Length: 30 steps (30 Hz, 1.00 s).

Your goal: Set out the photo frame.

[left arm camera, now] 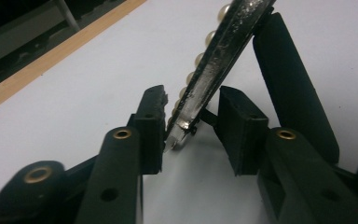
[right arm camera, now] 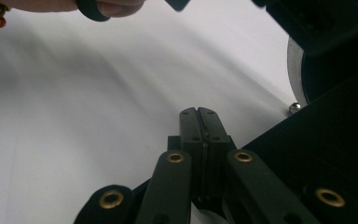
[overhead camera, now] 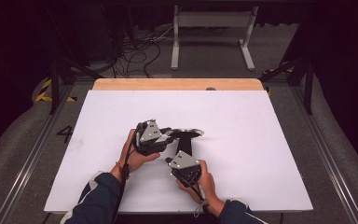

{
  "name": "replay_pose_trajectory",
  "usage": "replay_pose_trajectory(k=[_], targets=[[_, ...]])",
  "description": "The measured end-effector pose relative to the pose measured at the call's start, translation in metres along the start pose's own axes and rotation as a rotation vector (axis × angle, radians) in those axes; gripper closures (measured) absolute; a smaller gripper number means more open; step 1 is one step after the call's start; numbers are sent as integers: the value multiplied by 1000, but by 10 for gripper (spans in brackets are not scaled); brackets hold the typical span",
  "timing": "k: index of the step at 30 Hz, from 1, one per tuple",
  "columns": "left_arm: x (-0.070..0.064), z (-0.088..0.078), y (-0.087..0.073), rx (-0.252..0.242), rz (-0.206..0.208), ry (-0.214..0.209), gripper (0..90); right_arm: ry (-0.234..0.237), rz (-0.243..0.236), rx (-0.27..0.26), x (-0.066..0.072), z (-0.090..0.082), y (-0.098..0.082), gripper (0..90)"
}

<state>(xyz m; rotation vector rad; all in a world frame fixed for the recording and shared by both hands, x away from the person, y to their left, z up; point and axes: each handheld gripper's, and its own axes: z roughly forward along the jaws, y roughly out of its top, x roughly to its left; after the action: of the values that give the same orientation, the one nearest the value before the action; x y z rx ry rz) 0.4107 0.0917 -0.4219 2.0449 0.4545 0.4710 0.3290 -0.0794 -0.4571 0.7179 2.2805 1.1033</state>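
A round, silver-rimmed object (overhead camera: 188,133) joined to a black base (overhead camera: 185,145) sits near the middle of the white table (overhead camera: 242,140). In the left gripper view its rim (left arm camera: 216,56) is a shiny metal edge lined with pearl beads (left arm camera: 209,38), and the black part (left arm camera: 289,79) stands beside it. My left gripper (overhead camera: 169,135) (left arm camera: 191,100) is open, with the rim's end between the jaws and close to the left one. My right gripper (overhead camera: 180,154) (right arm camera: 199,112) is shut just left of the black base (right arm camera: 326,140). Whether anything thin sits between its jaws is unclear.
A wooden strip (overhead camera: 177,84) runs along the table's far edge, with a white metal frame (overhead camera: 212,28) and cables on the floor beyond. Aluminium rails (overhead camera: 328,158) flank the table. A small silver ball (right arm camera: 294,108) shows beside the black base.
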Motion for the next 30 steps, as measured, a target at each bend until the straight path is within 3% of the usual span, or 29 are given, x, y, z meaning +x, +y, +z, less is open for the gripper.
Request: replay_pose_trajectory(k=[4, 10, 19, 30], targets=[[-2, -3, -3, 12, 28, 11, 679, -13, -1, 16, 0, 4, 0, 900], [-4, -5, -3, 13, 24, 10, 698, -28, -4, 42, 3, 0, -1, 900], [-11, -5, 1, 35, 62, 27, 740, -69, 4, 79, -1, -4, -4, 900], [-13, -7, 1, 22, 55, 20, 762, -51, 9, 99, -5, -6, -7, 900]])
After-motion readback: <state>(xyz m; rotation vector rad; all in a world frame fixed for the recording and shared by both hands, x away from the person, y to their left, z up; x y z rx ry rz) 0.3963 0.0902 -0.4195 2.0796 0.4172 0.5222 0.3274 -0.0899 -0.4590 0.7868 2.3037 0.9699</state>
